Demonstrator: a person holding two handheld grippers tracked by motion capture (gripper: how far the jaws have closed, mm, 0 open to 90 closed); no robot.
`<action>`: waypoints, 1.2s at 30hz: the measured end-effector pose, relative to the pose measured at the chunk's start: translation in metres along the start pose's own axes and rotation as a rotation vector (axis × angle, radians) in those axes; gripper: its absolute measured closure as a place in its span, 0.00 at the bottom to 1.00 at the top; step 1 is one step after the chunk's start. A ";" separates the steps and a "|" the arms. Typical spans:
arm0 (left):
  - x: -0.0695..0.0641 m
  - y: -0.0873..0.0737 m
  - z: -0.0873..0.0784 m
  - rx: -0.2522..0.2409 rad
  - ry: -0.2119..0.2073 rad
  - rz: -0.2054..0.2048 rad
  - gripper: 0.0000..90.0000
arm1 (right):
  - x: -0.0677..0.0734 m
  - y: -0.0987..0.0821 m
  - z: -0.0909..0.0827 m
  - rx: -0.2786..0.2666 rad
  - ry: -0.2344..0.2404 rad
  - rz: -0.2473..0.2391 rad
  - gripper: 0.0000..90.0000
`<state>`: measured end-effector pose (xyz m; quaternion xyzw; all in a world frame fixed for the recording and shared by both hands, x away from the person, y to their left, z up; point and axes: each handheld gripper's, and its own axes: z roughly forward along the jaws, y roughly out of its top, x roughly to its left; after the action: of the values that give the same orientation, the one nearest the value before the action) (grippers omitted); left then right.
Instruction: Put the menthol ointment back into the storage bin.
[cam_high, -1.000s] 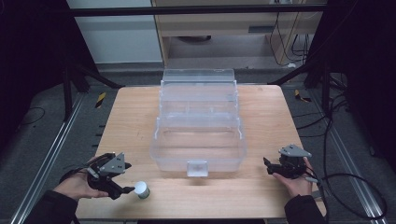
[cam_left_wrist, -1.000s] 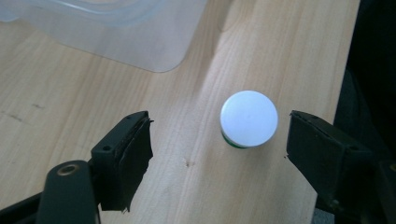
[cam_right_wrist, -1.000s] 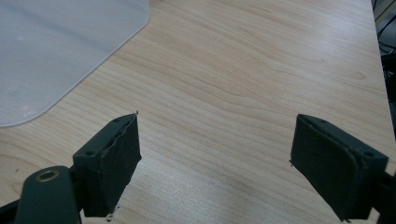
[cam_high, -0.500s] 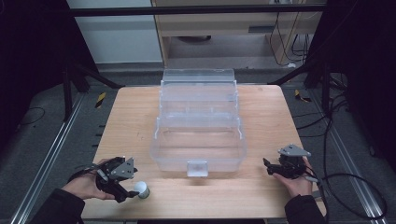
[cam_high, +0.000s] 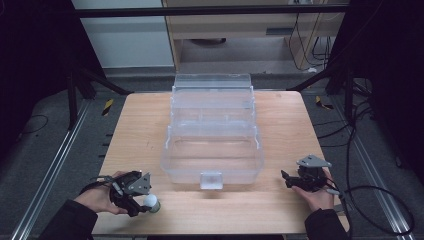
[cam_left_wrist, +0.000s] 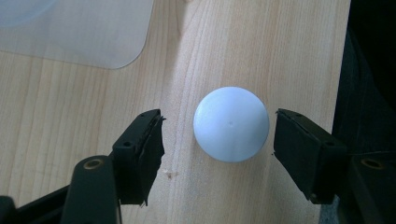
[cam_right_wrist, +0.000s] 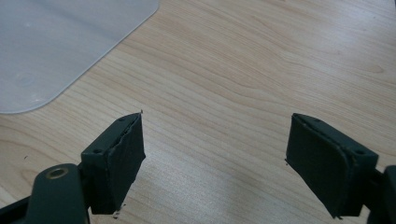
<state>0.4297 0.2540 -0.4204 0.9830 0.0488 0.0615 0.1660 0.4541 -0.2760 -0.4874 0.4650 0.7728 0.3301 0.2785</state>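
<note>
From the high view, the clear plastic box (cam_high: 212, 135) stands in the middle of the wooden table (cam_high: 140, 125), its latch tab facing the person. The left gripper (cam_high: 137, 196) sits off the box's front-left corner, near the table's front edge, with a small white ball (cam_high: 150, 201) right at its tips. The right gripper (cam_high: 292, 180) rests off the box's front-right corner, well apart from the ball. The left hand (cam_high: 97, 197) is plainly the nearer of the 2.

In the left gripper view, the ball (cam_left_wrist: 231, 123) lies on the wood directly between the 2 jaws, which stand spread a little wider than the ball. It sits closer to the right-hand jaw, with a thin gap there and a wider one on the other side; neither pad touches it. A round ball has no long axis, so any closing line would serve. A corner of the box (cam_left_wrist: 74, 28) shows beyond.

In the right gripper view, the jaws gape wide over bare table (cam_right_wrist: 243, 70), holding nothing, the box corner (cam_right_wrist: 60, 46) ahead.
</note>
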 end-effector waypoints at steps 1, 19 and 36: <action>0.000 0.000 0.000 0.000 0.000 0.000 0.37 | 0.000 0.000 0.000 0.002 0.000 0.000 0.22; 0.002 0.012 0.014 0.070 -0.062 0.046 0.54 | 0.001 0.000 0.002 0.015 0.014 -0.007 0.23; 0.004 0.021 0.013 0.116 -0.073 0.055 0.56 | 0.001 -0.001 0.002 0.022 0.023 -0.014 0.23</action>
<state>0.4367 0.2303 -0.4255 0.9935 0.0192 0.0273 0.1086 0.4550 -0.2752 -0.4893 0.4588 0.7827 0.3252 0.2668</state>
